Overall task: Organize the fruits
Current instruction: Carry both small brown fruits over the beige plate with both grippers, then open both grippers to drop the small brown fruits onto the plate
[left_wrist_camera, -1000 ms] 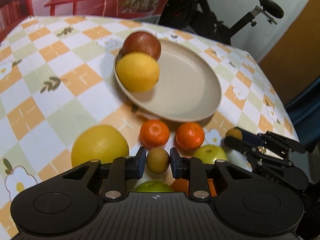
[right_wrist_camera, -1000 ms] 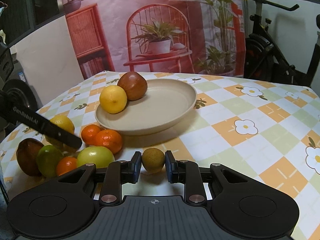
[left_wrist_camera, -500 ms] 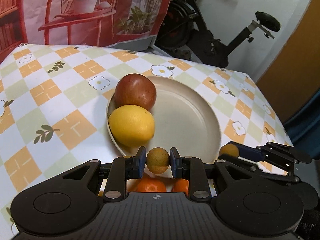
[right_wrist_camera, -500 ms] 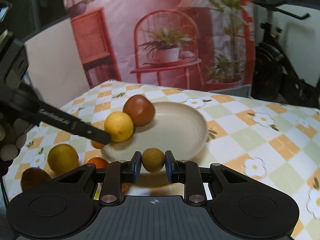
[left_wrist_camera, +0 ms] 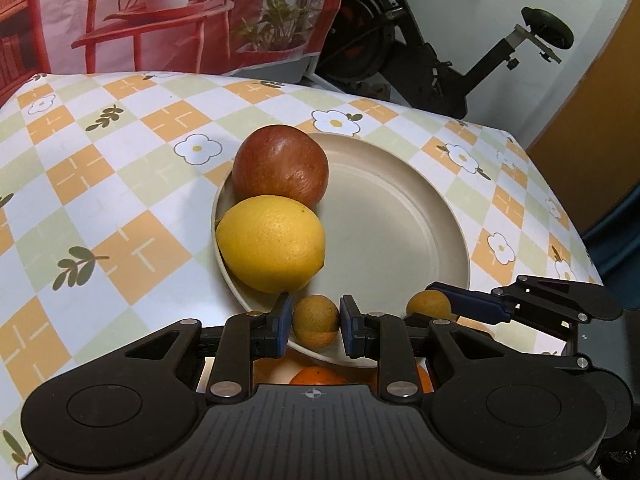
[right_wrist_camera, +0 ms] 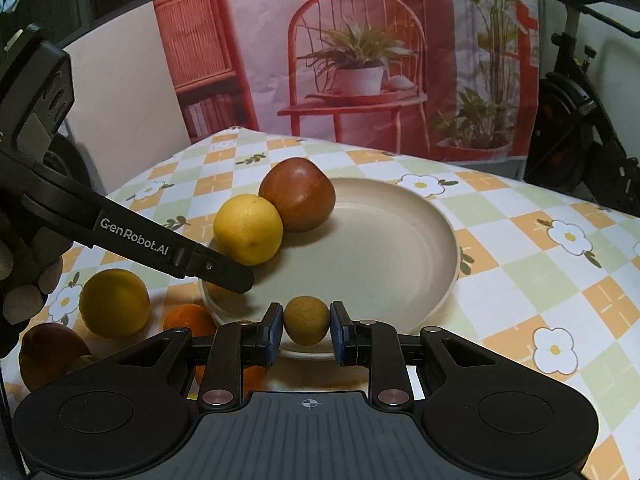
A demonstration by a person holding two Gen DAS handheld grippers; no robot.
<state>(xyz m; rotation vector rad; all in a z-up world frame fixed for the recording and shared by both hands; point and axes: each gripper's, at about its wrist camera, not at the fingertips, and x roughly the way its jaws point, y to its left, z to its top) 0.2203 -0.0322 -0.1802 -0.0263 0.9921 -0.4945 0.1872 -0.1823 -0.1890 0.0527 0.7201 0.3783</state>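
Note:
A beige plate [left_wrist_camera: 400, 216] [right_wrist_camera: 380, 248] on the checked tablecloth holds a reddish-brown fruit [left_wrist_camera: 280, 166] [right_wrist_camera: 297, 194] and a yellow lemon [left_wrist_camera: 270, 243] [right_wrist_camera: 248, 229], touching each other at its left side. My left gripper [left_wrist_camera: 315, 322] is shut on a small brown-yellow round fruit [left_wrist_camera: 316, 321] just over the plate's near rim. My right gripper [right_wrist_camera: 306, 322] is shut on a similar small fruit [right_wrist_camera: 307, 320], also over the near rim. In the left wrist view the right gripper's fruit [left_wrist_camera: 429, 305] shows at the right, beside the plate.
Off the plate to the left lie a second yellow fruit [right_wrist_camera: 114, 302], an orange mandarin [right_wrist_camera: 188, 318] and a dark red-brown fruit [right_wrist_camera: 48, 350]. More mandarins [left_wrist_camera: 316, 376] sit under my left gripper. An exercise bike [left_wrist_camera: 440, 52] stands behind the table. A gloved hand [right_wrist_camera: 24, 276] holds the left gripper.
Both grippers have carried their small fruits away from the pile of loose fruit, forward to the plate's near rim. The loose fruits have dropped out of the left wrist view.

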